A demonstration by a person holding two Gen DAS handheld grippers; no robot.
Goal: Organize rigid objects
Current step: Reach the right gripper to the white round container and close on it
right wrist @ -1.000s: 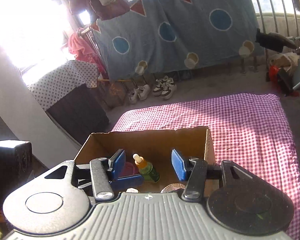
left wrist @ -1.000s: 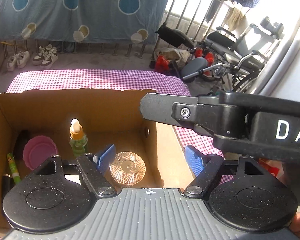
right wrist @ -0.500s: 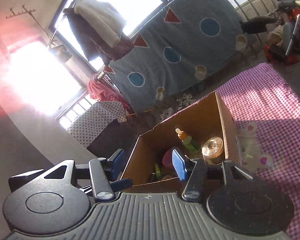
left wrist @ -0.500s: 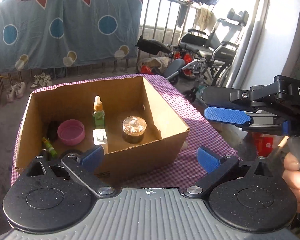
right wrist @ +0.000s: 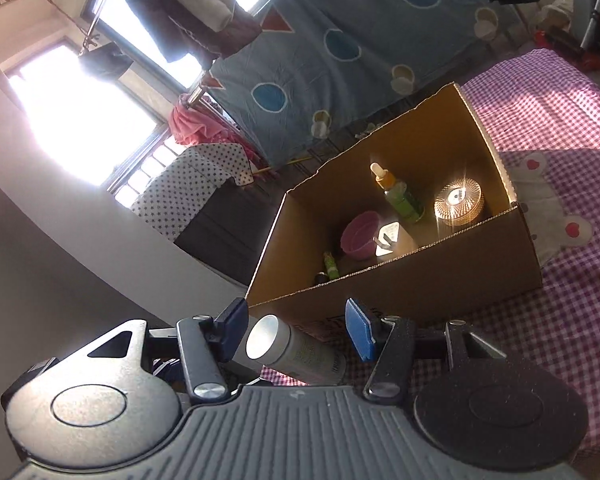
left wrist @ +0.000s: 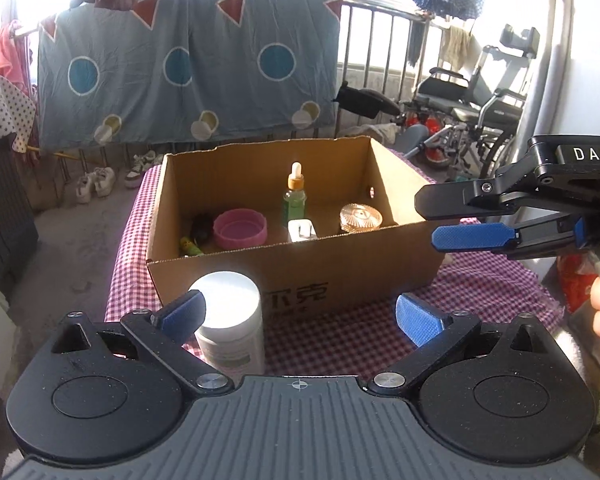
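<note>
Now the white-capped jar [left wrist: 231, 322] stands upright on the checked cloth [left wrist: 480, 280], just outside the box [left wrist: 300, 272], long axis vertical. My left gripper [left wrist: 298, 314] is wide open, one pad beside the jar; my right gripper [right wrist: 298, 332], jaws just opening, holds nothing. I judge an off-centre squeeze could topple it.

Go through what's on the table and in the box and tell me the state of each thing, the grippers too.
cardboard box: open-topped, on the checked cloth
white-lidded jar: upright, capped, outside the box
dropper bottle: upright, capped, in the box
pink lid: lying hollow side up
amber glass jar: lidded, upright
left gripper: jaws wide open, nothing held
right gripper: jaws open, just widening, around the jar, not gripping
</note>
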